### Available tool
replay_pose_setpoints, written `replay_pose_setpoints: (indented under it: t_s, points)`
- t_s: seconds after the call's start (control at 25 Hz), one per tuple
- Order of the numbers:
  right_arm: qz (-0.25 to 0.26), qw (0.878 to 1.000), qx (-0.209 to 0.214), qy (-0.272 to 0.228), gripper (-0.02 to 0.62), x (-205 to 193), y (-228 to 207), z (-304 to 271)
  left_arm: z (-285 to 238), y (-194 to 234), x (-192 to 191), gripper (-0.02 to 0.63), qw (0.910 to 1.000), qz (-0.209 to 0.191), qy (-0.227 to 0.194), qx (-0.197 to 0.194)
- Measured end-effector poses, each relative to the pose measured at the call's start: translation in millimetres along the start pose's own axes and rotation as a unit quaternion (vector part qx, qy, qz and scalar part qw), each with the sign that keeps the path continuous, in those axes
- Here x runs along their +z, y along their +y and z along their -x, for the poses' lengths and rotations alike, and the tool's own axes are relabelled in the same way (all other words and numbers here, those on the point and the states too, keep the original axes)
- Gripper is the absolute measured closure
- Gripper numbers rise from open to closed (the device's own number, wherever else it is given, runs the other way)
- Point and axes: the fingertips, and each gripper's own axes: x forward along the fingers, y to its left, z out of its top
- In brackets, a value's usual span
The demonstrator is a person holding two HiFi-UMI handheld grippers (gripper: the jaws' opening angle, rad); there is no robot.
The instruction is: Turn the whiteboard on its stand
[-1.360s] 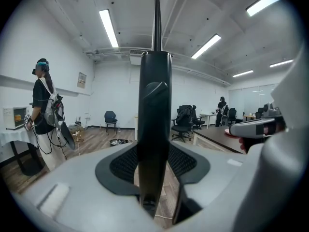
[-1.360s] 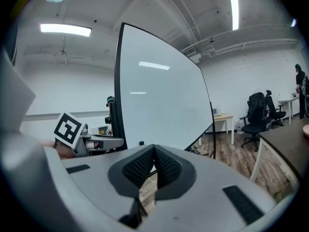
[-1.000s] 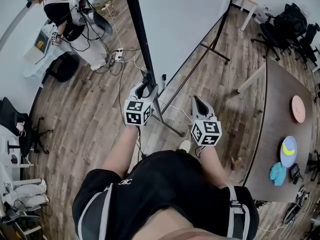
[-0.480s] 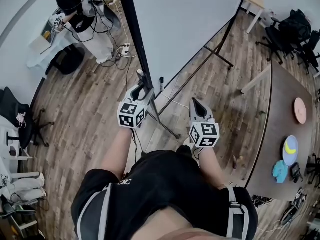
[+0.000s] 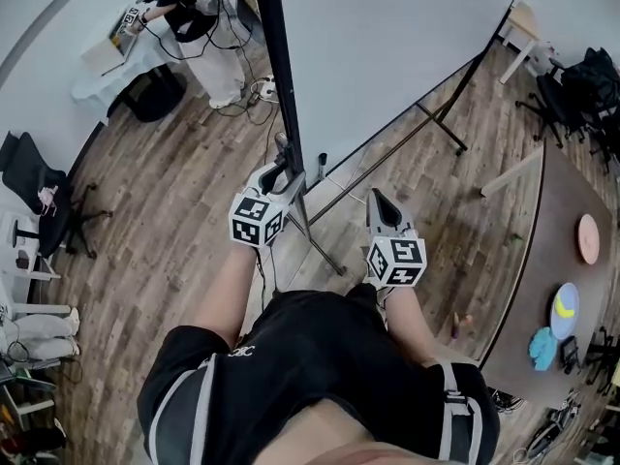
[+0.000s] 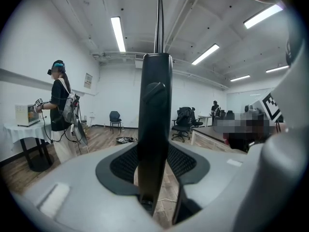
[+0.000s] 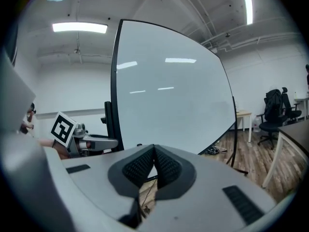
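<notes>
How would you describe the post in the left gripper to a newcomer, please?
Find the large whiteboard. At its left edge rises a black upright post; unlike the post at the right edge, it stands between the left gripper's jaws.

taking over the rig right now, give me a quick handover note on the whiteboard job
Left gripper: appears clamped on the stand's black upright post, with a pad against each side.
Right gripper: shut and empty, pointing at the whiteboard without touching it.
Whiteboard: upright on its stand, with its face toward the right gripper.
Done: the post is held.
Left: the turn itself; how far the board has already turned can't be told. A likely next move is to push the board round with the right gripper while the left holds the post.
</notes>
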Motion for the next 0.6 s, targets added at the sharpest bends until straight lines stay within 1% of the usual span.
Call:
replay_pose_setpoints:
  t_s: [0.4, 0.6]
  points:
    - [-0.001, 0.999, 0.031, 0.007, 0.589, -12, 69, -13, 67, 46, -11, 0.420, 0.9999, -0.002, -0.011, 0.009]
    - [0.004, 0.999, 0.048, 0.013, 0.589, -17, 94, -18, 97, 65, -18, 0.420, 0.9997, -0.001, -0.016, 0.019]
